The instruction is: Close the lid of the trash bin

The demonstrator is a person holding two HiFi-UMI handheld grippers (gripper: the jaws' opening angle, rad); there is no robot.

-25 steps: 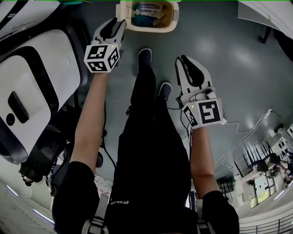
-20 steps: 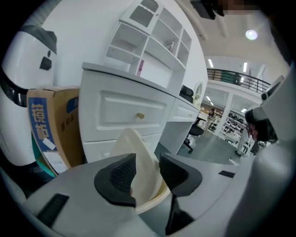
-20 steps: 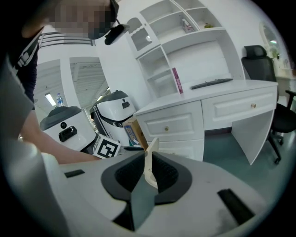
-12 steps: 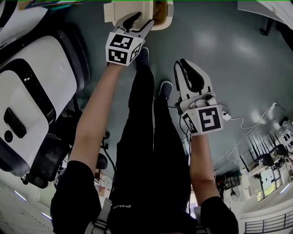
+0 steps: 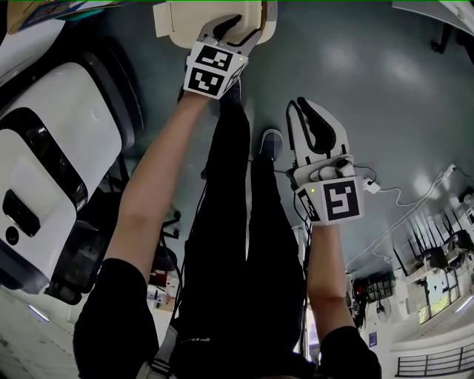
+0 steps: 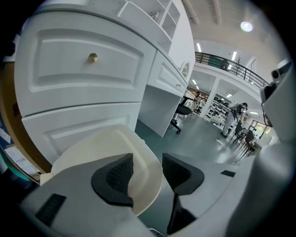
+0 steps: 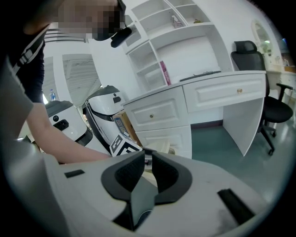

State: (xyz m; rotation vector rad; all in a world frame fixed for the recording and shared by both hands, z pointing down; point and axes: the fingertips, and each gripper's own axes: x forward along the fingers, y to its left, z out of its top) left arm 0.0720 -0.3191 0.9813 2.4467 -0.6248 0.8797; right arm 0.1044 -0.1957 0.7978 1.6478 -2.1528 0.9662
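Head view: swung down over the contents shown a second ago, lid (image 5: 174,18) at 12 o'clock, likely almost closed.

Left gripper view: left hand-held gripper (image 6: 147,169) just widened, spread astride lid's rim, not pinching; lid mostly at 10 o'clock.

Right gripper view: right hand-held gripper (image 7: 147,166) pressed together, empty, well apart from lid.

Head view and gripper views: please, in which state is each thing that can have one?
Lid: down over the opening; whether it is fully shut cannot be told.
Left hand-held gripper: open, its jaws have just been opening, with the lid's rim between them.
Right hand-held gripper: shut, nothing held.
Drawer: closed.
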